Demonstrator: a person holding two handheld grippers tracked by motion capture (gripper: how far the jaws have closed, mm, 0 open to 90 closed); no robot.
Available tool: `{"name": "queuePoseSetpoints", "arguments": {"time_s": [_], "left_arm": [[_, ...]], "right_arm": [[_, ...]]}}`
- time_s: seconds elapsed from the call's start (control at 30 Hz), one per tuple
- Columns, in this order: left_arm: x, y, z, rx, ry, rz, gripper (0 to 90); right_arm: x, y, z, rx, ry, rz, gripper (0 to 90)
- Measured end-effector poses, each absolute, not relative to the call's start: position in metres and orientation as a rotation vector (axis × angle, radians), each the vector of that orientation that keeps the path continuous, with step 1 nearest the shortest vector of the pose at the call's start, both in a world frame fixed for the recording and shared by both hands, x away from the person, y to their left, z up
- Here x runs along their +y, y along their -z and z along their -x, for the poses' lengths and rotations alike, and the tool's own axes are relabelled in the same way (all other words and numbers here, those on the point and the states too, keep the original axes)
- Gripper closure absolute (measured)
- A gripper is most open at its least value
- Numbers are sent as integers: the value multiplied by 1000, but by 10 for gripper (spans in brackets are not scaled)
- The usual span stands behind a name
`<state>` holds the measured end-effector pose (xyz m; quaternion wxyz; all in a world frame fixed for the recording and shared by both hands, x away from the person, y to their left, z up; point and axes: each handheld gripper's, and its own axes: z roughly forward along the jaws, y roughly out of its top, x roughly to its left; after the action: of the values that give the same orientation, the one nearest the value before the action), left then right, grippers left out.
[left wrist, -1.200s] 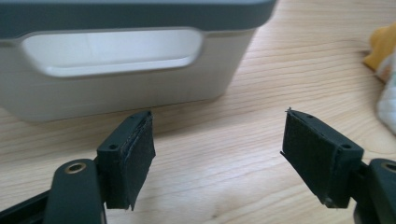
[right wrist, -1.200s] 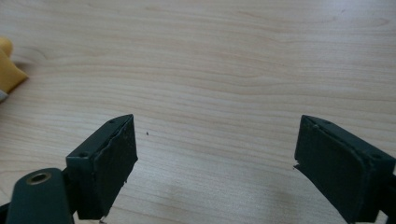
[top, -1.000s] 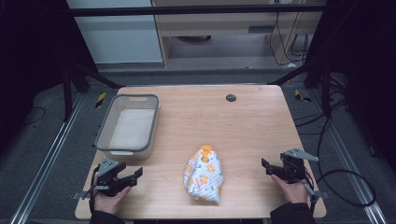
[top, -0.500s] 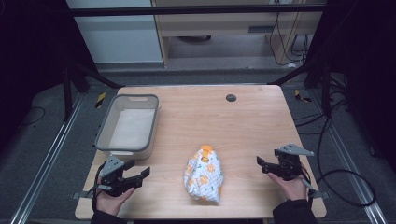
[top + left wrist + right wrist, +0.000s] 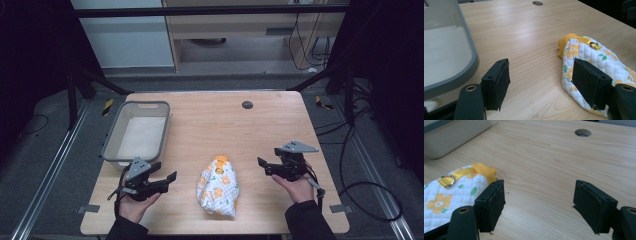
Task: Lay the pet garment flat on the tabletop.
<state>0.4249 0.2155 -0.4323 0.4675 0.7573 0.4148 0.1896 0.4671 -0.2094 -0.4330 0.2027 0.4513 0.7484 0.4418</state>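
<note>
A quilted white mitt [image 5: 218, 187] with orange flowers, a yellow cuff and a small metal ring lies flat near the table's front middle. My left gripper [image 5: 166, 172] hovers to its left and points at it; in the left gripper view the mitt [image 5: 599, 57] lies partly behind the right-hand jaw. My right gripper [image 5: 263, 166] hovers to the mitt's right, aimed leftward. Both pairs of jaws have just been closing a little but stand wide apart with nothing between them [image 5: 539, 67] [image 5: 539, 187]. In the right gripper view the mitt [image 5: 446, 195] shows at lower left.
A grey plastic basin [image 5: 112, 142] sits at the table's left, close behind the left gripper; its rim [image 5: 471, 57] curves past the left jaw. A round cable hole [image 5: 247, 105] marks the far middle of the wooden table. Bare wood lies between the mitt and the far edge.
Both hands have risen off the table and moved inward toward the mitt, the left rightward and the right leftward. Both pairs of jaws have narrowed slightly.
</note>
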Motion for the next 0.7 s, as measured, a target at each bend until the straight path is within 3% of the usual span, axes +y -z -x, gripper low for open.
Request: {"name": "queuePoseSetpoints", "arguments": {"time_s": [0.7], "left_arm": [[160, 464, -460, 974, -307, -1984, 349]], "right_arm": [[-157, 459, -470, 2317, -1333, -1179, 386]]}}
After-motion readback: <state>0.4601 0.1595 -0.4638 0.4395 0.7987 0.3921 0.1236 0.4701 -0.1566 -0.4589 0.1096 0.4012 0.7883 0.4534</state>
